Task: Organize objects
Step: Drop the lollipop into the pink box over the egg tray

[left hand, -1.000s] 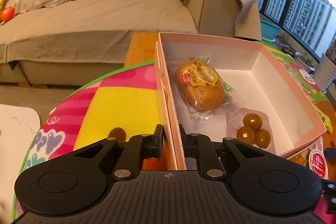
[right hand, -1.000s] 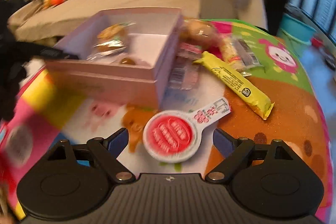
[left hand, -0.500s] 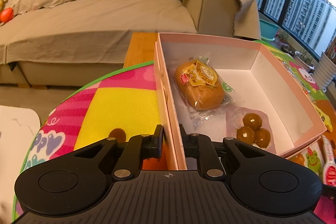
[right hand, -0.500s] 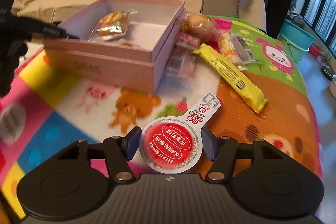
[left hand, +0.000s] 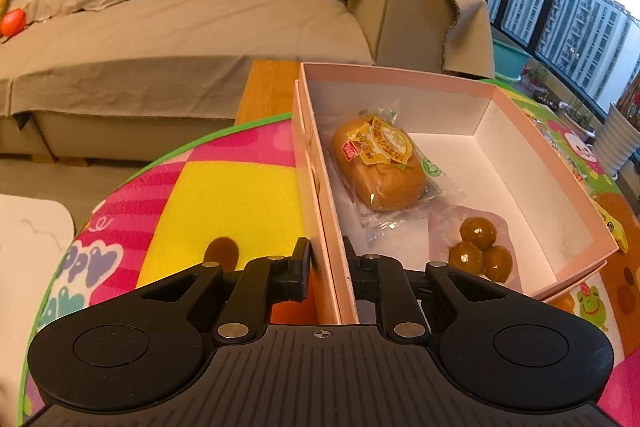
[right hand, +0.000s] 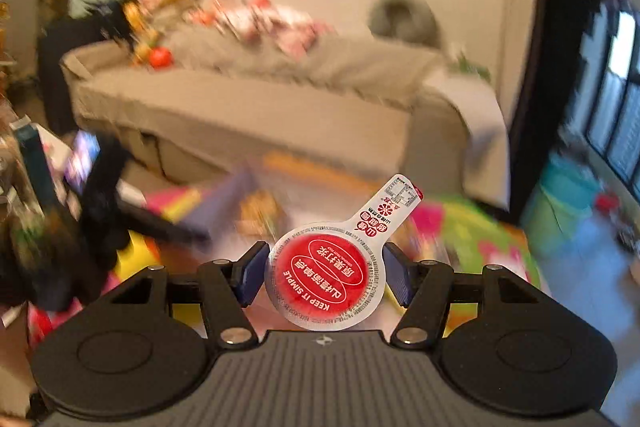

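Left clamps box wall, right carries red snack cup.
Left wrist view: left gripper [left hand: 325,269] pinches near-left wall of pink box [left hand: 548,163]; bread pack [left hand: 380,167] and brown balls [left hand: 480,251] lie inside, far-right floor bare. Right wrist view, blurred: right gripper [right hand: 325,275] squeezes red-lidded cup [right hand: 326,277], tab pointing far-right, raised above the mat [right hand: 480,243].
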A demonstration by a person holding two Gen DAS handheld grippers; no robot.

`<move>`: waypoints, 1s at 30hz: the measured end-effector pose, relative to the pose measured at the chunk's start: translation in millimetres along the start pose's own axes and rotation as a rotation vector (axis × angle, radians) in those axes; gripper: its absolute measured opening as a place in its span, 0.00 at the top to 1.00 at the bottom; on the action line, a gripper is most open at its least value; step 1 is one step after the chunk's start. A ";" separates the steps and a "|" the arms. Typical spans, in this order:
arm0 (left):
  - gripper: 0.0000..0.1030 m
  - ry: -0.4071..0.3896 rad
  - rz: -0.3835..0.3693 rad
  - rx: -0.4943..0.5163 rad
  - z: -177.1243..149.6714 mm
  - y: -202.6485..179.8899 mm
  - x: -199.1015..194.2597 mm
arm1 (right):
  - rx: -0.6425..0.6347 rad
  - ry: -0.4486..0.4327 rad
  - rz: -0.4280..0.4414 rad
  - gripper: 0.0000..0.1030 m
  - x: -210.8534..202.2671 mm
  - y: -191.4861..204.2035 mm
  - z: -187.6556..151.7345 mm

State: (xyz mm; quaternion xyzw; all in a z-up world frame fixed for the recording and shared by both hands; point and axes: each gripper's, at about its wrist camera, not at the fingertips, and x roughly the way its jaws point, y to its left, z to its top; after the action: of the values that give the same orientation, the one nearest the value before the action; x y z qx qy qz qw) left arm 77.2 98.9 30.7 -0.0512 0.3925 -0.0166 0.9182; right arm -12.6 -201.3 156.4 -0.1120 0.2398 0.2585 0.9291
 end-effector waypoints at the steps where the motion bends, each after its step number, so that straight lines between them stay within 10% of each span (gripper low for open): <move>1: 0.84 0.000 0.000 0.000 0.0 0.0 0.0 | -0.002 -0.023 0.015 0.40 3.5 2.2 7.8; 11: 0.83 0.006 -0.011 0.006 -0.9 -0.2 0.6 | 0.116 -0.037 0.163 0.28 80.9 10.3 40.4; 30: 0.84 0.010 -0.001 0.007 -0.6 -1.9 -1.3 | 0.196 0.148 -0.182 0.17 64.6 -87.8 -61.8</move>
State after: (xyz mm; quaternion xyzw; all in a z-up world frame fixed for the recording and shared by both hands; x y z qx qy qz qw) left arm 75.9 97.0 31.5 -0.0482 0.3969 -0.0188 0.9164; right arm 59.0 -268.1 78.1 -0.0609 0.3204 0.1394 0.9350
